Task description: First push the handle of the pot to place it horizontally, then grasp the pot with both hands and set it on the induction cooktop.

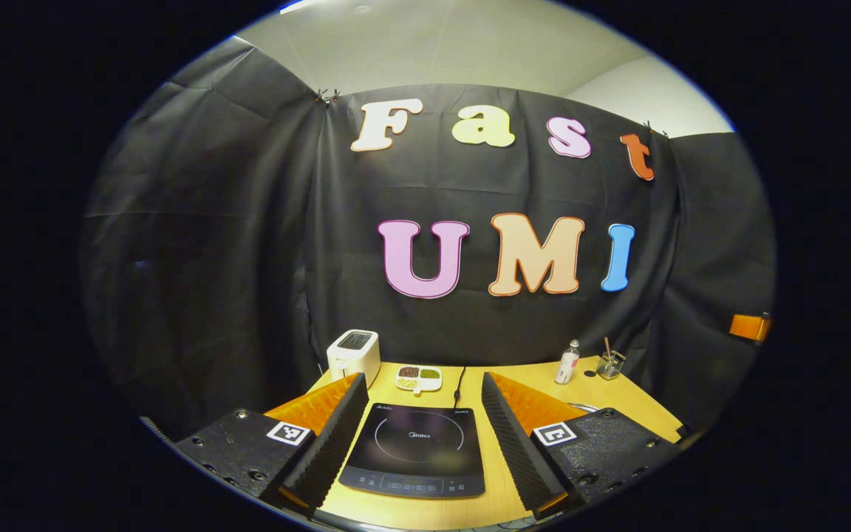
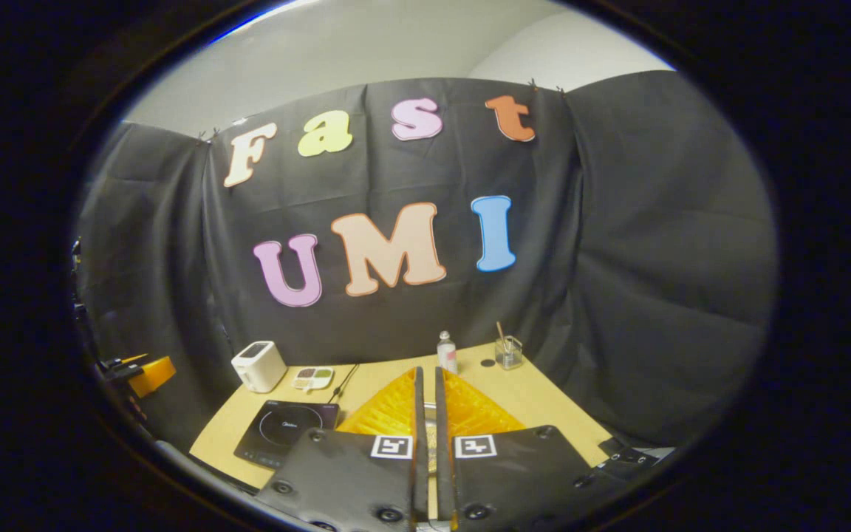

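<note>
The black induction cooktop lies flat on the wooden table, right between the wide-apart fingers of my left gripper, which is open and holds nothing. In the right gripper view the cooktop sits at the lower left. My right gripper hovers over the table's middle, shut to a thin slit with nothing held. A thin pale curved edge peeks out beside the left gripper's right finger; I cannot tell whether it is the pot.
Along the table's back edge stand a white toaster, a small divided dish of beans, a small bottle and a glass with a stick. The cooktop's cord runs toward the back.
</note>
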